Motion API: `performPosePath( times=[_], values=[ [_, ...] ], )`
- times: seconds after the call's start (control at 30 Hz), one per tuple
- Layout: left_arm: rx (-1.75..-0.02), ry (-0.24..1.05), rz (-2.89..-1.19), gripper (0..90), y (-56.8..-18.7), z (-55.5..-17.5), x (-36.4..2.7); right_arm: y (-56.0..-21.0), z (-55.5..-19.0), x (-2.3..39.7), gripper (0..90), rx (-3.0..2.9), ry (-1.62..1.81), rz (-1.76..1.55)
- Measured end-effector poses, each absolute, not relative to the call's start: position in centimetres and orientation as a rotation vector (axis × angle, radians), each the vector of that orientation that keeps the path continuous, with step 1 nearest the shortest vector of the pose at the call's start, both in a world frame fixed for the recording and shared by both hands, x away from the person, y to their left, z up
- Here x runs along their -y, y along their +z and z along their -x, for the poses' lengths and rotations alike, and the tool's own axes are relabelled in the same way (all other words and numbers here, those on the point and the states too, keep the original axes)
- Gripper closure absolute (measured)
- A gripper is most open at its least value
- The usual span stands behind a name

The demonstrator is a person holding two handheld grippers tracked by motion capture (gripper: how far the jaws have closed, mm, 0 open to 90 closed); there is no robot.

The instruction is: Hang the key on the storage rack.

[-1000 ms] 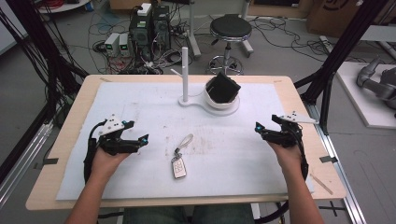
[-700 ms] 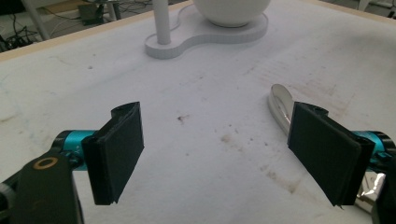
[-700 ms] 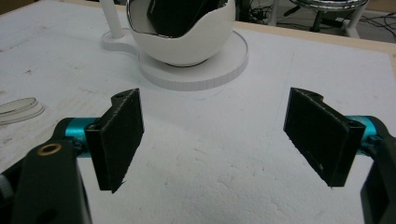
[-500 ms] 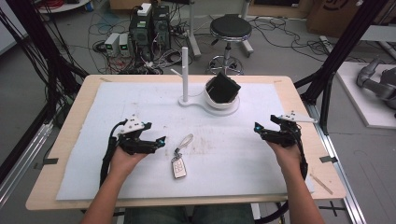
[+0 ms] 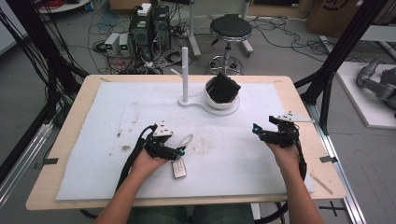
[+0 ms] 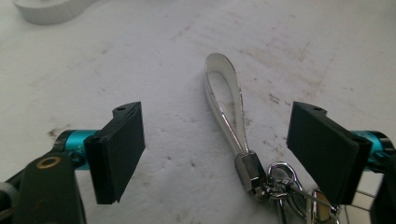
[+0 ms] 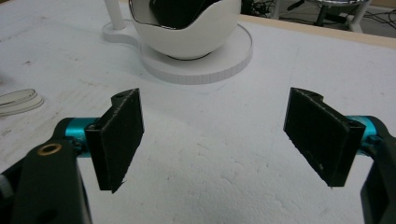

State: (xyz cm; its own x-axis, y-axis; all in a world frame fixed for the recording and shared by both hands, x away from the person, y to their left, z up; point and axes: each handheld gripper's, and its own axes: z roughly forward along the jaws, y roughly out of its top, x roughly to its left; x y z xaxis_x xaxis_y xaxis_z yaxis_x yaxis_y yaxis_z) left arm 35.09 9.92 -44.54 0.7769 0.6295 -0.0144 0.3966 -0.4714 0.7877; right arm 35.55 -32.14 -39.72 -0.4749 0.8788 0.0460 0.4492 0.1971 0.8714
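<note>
While both grippers rest low on the white mat (image 5: pixel 243 140), a key fob (image 5: pixel 179 169) lies near the worktop's front edge.

From the high view, a white stand (image 5: pixel 185 74) and a bowl (image 5: pixel 222 100) holding a black object (image 5: pixel 223 87) sit toward the back edge, well apart from the fob; the left gripper (image 5: pixel 180 151) is just beside the fob's strap, the right gripper (image 5: pixel 256 129) near the right edge. In the left gripper view, jaws spread wide flank the glossy white strap loop (image 6: pixel 224 102), its metal clasp (image 6: pixel 250 170) and rings (image 6: pixel 285 179), untouched. In the right gripper view, jaws stand apart over bare stained mat, the bowl ahead.
</note>
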Motion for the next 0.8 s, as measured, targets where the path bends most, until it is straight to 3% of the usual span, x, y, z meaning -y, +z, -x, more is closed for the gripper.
performPosePath(
  times=[0.33, 0.53, 0.8],
  values=[
    [-0.777, 0.349, -2.191, 52.0, -44.7, -34.8, -9.6, -39.9, -35.4, 32.6, 20.3, -2.005, 1.217, -1.246],
    [-0.721, 0.339, -2.204, 80.0, -44.7, -34.2, -9.3, -39.8, -35.3, 32.5, 20.4, -2.006, 1.214, -1.243],
    [-0.688, 0.404, -2.191, 81.7, -44.3, -33.8, -9.2, -39.9, -35.4, 32.4, 20.4, -2.012, 1.209, -1.240]
  ],
)
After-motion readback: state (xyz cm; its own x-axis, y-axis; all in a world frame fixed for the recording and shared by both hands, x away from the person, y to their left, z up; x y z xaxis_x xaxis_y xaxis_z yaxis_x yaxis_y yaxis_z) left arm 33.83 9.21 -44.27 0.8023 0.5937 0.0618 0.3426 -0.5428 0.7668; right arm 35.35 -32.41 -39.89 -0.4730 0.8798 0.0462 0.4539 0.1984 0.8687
